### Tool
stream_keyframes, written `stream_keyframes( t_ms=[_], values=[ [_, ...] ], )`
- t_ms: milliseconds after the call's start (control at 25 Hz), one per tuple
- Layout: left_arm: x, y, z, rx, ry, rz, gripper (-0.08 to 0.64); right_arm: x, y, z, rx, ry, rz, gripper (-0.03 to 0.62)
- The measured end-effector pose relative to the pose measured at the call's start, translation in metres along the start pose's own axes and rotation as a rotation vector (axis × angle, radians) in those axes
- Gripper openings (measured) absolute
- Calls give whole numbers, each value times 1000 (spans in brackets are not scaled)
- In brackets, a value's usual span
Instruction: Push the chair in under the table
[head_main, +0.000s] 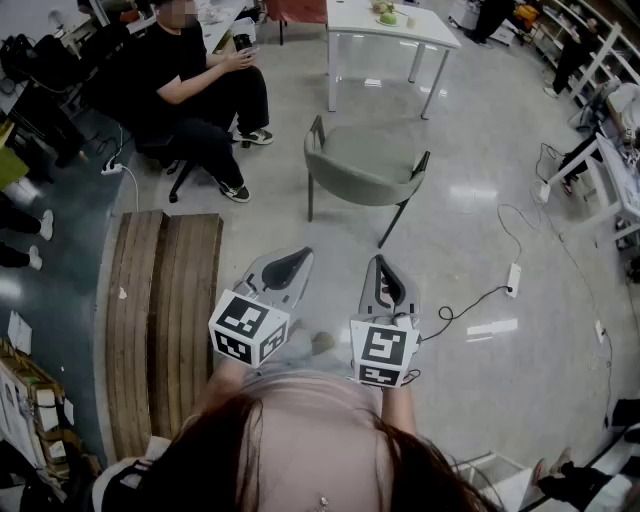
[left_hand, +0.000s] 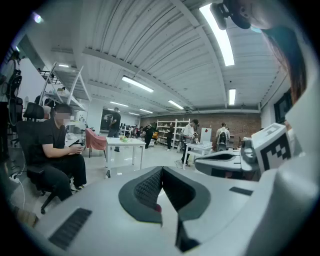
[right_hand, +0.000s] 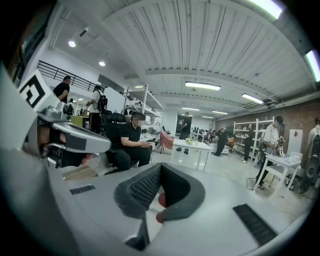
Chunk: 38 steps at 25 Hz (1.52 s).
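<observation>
Bright ceiling strip lights, fisheye-warped edges

Head view looks down; all three views share the table (head_main: 425, 27).

1. No text, brand, number or sign can be read in any view.
2. The left gripper (head_main: 287, 268) and right gripper (head_main: 384, 275) bear only black-and-white square markers (head_main: 248, 328), no lettering.

Seated person (head_main: 195, 90), wooden boards (head_main: 165, 320), power strip (head_main: 513, 278)
</observation>
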<state>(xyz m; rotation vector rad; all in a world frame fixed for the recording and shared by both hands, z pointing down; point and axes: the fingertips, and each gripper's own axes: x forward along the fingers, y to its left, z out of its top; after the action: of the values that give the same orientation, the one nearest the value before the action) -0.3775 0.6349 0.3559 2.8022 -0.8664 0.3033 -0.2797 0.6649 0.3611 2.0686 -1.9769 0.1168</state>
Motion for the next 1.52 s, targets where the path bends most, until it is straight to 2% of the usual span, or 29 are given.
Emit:
stream_keyframes(
  t_ms=[600, 1000, 1520],
  values=[
    [21, 14, -1, 36, 23, -5, 9, 23, -5, -1, -1, -17, 24, 23],
    [77, 36, 6, 68, 41, -47, 11, 70, -24, 2, -49, -11, 16, 23],
    [155, 95, 1, 93, 111, -85, 11, 156, -41, -5, -87, 54, 21, 23]
  ],
)
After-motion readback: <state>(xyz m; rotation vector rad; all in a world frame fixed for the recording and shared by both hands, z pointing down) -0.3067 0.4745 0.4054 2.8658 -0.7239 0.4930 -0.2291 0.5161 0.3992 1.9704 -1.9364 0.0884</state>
